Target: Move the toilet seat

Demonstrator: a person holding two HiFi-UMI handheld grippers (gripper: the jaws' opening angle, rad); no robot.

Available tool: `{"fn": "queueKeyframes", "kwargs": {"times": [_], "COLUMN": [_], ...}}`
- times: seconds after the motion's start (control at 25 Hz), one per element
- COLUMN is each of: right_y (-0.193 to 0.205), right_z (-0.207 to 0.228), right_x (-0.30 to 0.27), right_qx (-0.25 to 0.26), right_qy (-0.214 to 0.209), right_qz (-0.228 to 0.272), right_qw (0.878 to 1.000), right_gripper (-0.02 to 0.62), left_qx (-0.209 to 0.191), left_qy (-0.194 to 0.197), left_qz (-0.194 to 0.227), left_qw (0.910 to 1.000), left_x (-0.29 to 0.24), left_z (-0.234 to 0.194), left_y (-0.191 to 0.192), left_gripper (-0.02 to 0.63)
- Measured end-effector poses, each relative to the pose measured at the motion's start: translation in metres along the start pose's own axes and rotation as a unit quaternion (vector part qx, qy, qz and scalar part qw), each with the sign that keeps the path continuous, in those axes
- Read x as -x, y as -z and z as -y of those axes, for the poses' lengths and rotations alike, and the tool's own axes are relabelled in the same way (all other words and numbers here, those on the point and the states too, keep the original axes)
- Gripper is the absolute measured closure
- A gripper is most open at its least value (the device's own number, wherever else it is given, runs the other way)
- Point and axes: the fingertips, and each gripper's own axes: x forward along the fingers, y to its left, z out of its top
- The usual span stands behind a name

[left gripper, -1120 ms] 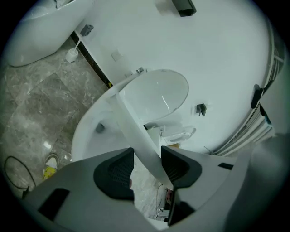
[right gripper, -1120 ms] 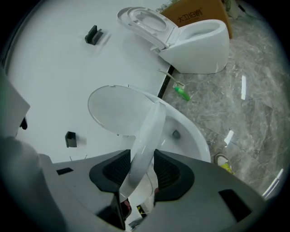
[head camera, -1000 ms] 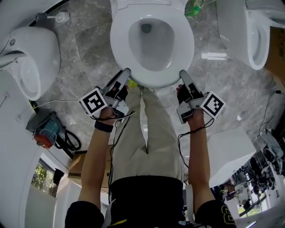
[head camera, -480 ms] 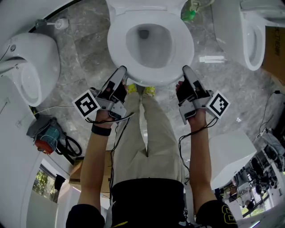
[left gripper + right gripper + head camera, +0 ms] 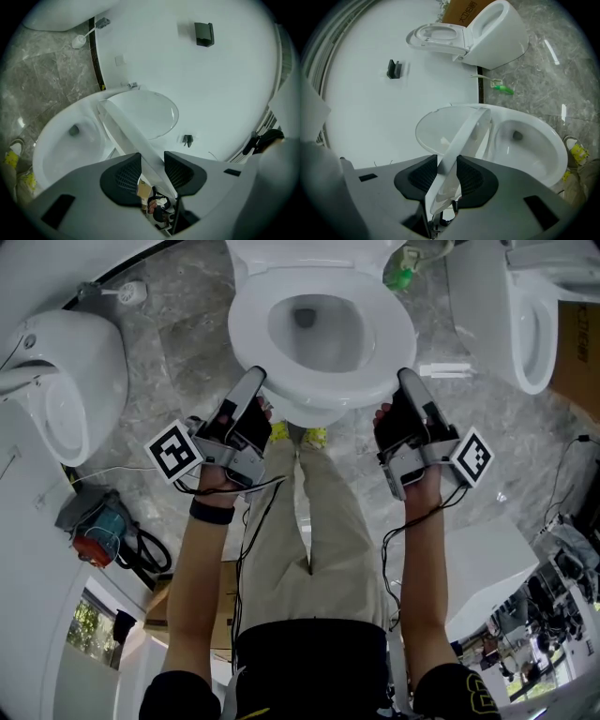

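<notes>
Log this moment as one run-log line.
step: grip | left gripper: jaws closing, toilet seat between | right gripper: jaws closing, toilet seat between | toilet seat: tilted off bowl

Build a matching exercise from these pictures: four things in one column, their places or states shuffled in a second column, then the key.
Things
1. toilet seat
2. green object
3. black bracket
4. red and blue device

Places or states
A. fixed on the white wall
B. beside a coiled black cable
C. tilted up between bowl and lid
D. lying on the grey floor near the wall's foot

Pairs: 1-C, 2-D, 3-A, 4-B
</notes>
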Motion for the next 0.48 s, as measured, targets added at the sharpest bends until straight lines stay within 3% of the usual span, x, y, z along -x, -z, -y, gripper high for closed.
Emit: {"fn": "queueKeyframes", "kwargs": {"times": [0.48], "right_y": [-0.025], "right_z": [-0.05], "right_x": [-0.045], "right_qx": [-0.018], "right_qy": [-0.021], "right_qz": [-0.002], "right_qw": [1.0], "right_gripper": [0.428], "left_qx": [0.047], "left_qy": [0.029], "left_qz": [0.008], "left_qw": [0.9985], "left_x": [-0.04], "left_z": [0.043], "left_y": [-0.038], "left_gripper": [0.437]}}
